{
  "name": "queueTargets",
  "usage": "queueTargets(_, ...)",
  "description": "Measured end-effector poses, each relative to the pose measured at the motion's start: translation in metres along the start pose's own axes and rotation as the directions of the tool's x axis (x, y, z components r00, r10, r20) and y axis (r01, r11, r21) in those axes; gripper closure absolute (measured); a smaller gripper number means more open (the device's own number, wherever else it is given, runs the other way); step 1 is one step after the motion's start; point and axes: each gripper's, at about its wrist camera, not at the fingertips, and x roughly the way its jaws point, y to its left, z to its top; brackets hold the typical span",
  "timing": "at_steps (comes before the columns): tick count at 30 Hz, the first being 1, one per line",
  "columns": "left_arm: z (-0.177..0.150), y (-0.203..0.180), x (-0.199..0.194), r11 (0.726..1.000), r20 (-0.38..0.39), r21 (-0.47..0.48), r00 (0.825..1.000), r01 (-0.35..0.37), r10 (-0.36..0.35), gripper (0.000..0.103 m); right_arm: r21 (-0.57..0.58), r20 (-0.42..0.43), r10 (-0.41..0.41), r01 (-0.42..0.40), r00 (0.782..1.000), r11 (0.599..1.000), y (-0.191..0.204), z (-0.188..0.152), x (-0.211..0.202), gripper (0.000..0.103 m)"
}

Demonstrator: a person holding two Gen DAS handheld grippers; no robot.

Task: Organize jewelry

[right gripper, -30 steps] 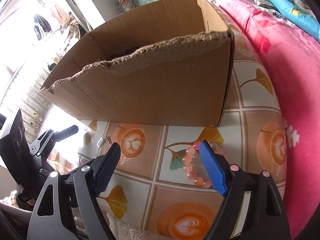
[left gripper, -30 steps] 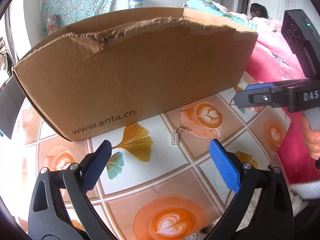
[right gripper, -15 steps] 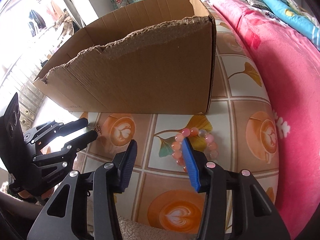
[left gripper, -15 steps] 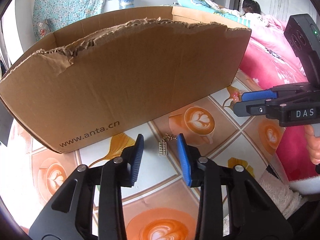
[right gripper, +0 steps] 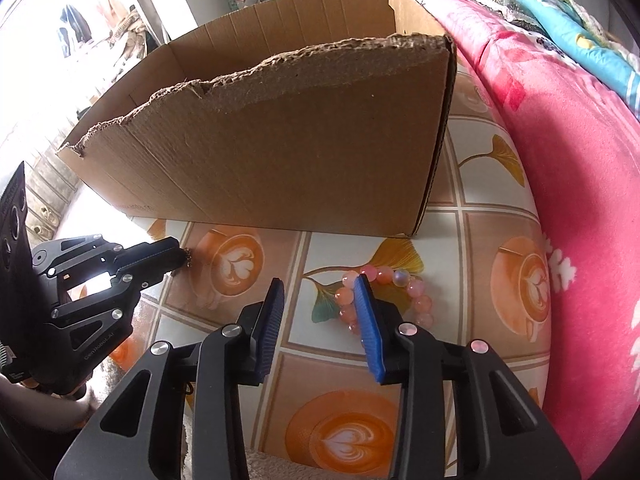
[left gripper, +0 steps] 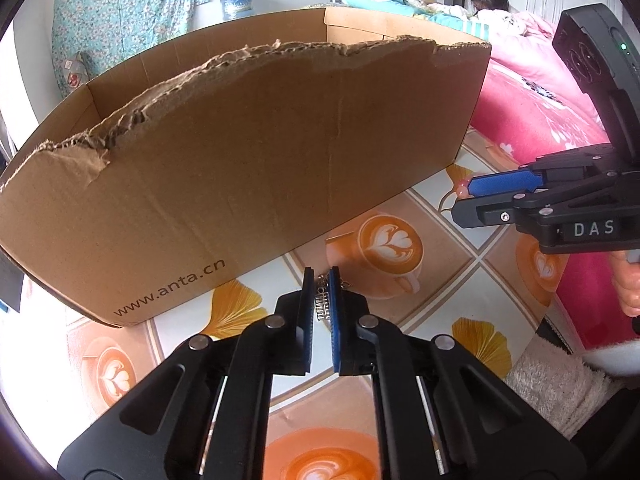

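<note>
We judge task early. Left tongs [left gripper: 321, 304] pinching small pendant [left gripper: 322, 307] on tabletop [left gripper: 424, 296]. Right tongs [right gripper: 318, 312] parted, straddling edge of pink bead bracelet [right gripper: 400, 280]. Both pieces outside cardboard box [left gripper: 240, 168].

A pink blanket [right gripper: 580, 184] lies next to the table [right gripper: 480, 236]. A blue flowery cloth [left gripper: 124, 12] hangs on the wall. A water jug [left gripper: 237, 3] stands beside it.
</note>
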Motion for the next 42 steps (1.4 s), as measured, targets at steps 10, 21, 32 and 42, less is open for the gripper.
queueTargets(10, -0.001, -0.002, -0.017, 1.0, 0.028, 0.009, 0.999, 0.019, -0.019, 0.097, 0.002, -0.007, -0.058, 0.058, 0.998, 0.998, -0.001, 0.002, 0.005, 0.077)
queueTargets(21, 0.001, -0.002, -0.04, 1.0, 0.089, 0.0, 0.996, 0.004, -0.004, 0.097, 0.133, 0.062, 0.021, -0.029, 0.998, 0.991, -0.026, 0.001, -0.017, 0.093)
queueTargets(32, 0.03, 0.011, -0.101, 0.992, 0.245, -0.016, 0.962, 0.126, -0.118, 0.097, 0.208, 0.262, 0.131, -0.189, 0.956, 0.96, -0.042, 0.012, -0.089, 0.093)
queueTargets(42, 0.073, 0.03, -0.13, 0.994, 0.347, -0.004, 0.932, 0.109, -0.101, 0.097, 0.037, 0.378, 0.234, -0.267, 0.896, 0.963, -0.019, 0.085, -0.133, 0.093)
